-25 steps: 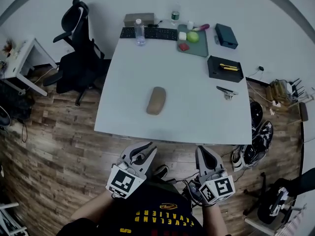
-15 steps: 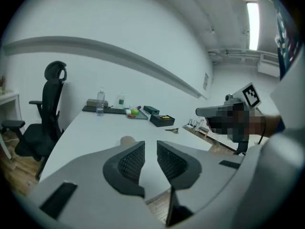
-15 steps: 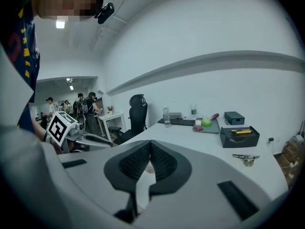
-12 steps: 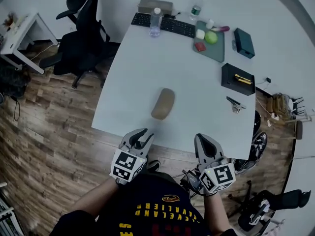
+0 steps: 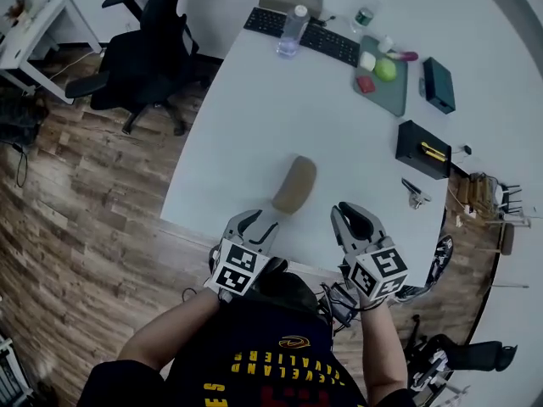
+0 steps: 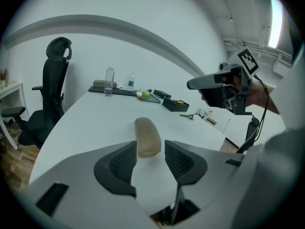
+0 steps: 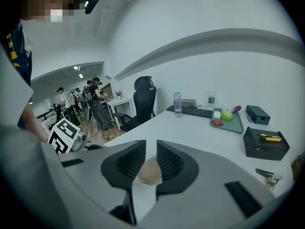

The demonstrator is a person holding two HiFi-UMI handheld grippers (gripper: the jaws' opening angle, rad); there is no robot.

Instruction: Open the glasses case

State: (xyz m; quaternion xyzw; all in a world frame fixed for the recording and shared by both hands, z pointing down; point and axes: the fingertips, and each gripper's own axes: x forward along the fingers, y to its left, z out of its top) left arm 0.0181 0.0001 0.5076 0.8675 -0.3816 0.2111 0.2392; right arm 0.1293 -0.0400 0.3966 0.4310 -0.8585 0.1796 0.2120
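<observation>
Reaching in from beside the person's body to the near table (image 5: 246,134) edge, the left gripper (image 5: 257,225) and right gripper (image 5: 355,219) are just opening, the left spread wider and the right barely parted, both empty. The closed brown glasses case (image 5: 294,185) is lying just beyond them, unobstructed. A black box (image 5: 422,149), green tray (image 5: 381,91) and keyboard (image 5: 316,38) are sitting far off.

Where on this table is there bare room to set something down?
Bare: the wide stretch between the keyboard and the glasses case, and the table's left side by the chair. Crowded: the right side, with the tray, the teal box and the black box.
</observation>
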